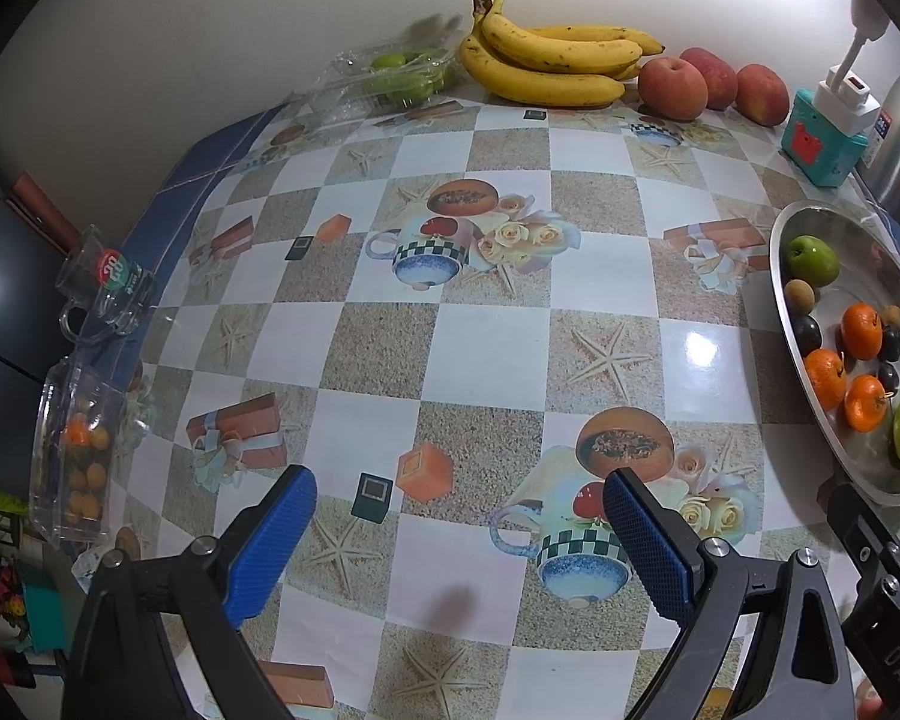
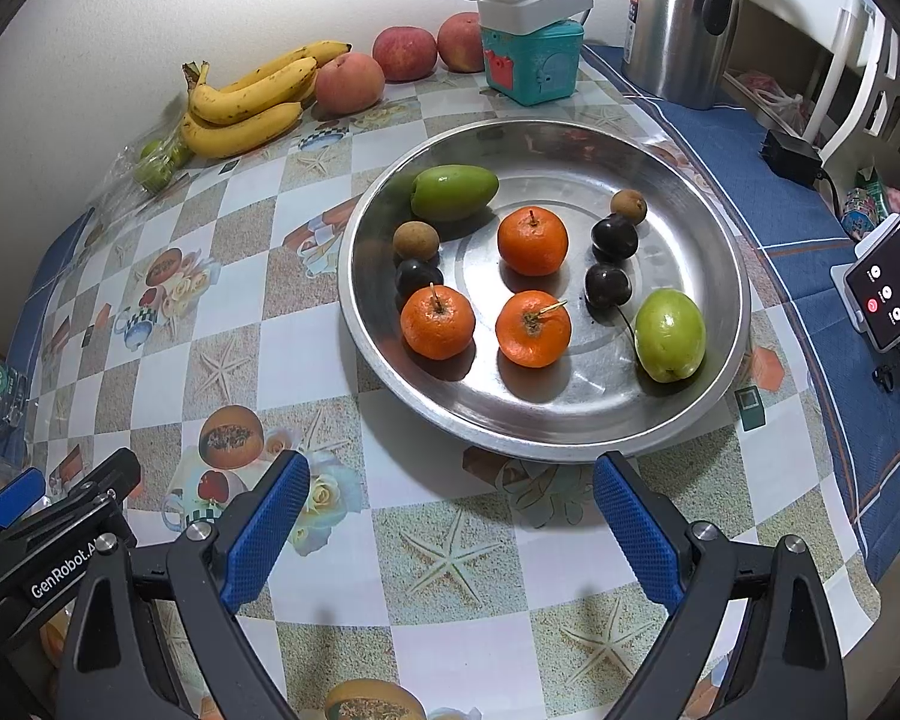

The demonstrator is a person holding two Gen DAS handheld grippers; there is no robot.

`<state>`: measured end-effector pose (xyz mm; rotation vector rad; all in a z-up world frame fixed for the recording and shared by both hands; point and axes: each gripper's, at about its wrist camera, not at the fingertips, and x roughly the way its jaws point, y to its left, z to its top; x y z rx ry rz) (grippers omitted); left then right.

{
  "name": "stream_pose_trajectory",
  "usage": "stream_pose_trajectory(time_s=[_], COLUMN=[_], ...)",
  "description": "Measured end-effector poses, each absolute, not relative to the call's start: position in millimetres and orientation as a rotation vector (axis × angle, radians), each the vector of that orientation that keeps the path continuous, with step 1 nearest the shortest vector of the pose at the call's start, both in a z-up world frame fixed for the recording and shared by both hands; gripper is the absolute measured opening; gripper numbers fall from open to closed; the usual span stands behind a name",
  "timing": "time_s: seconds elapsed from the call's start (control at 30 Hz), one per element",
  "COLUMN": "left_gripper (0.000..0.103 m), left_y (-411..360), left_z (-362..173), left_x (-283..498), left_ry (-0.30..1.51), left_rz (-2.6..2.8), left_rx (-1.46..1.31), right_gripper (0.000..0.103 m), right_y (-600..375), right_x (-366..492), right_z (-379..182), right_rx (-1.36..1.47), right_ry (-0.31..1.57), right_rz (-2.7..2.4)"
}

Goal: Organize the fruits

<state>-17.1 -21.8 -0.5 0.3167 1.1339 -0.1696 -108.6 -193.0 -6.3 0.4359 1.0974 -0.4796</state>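
A round steel tray (image 2: pixel 678 414) holds three tangerines (image 2: pixel 533 240), two green jujubes (image 2: pixel 669 335), dark plums (image 2: pixel 613 238) and small brown longans (image 2: pixel 415 240). The tray also shows at the right edge of the left wrist view (image 1: pixel 810 396). Bananas (image 2: pixel 243 105) and three red apples (image 2: pixel 349 83) lie at the back by the wall. My right gripper (image 2: pixel 450 534) is open and empty, just in front of the tray. My left gripper (image 1: pixel 459 534) is open and empty over the bare tablecloth, left of the tray.
A clear box of green fruit (image 1: pixel 399 75) lies left of the bananas. A clear box of small orange fruit (image 1: pixel 78 450) and a glass mug (image 1: pixel 105 285) sit at the table's left edge. A teal box with a power strip (image 2: pixel 531 30), a steel kettle (image 2: pixel 678 18) and a phone (image 2: pixel 891 282) stand right.
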Motion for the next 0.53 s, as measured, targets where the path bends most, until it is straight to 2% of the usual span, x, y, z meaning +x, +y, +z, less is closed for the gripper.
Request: stream_pose_trajectory(time_s=[0.53], left_gripper=[0.098], left_y=[-18.8], left_z=[-2.2], left_x=[-17.2], left_ry=[1.143], left_rz=[-0.16], left_rx=[0.307], right_gripper=[0.096], right_y=[-191.6], right_x=[-108.0], right_z=[-7.9], right_rx=[0.434], right_ry=[1.099], right_rz=[-0.48])
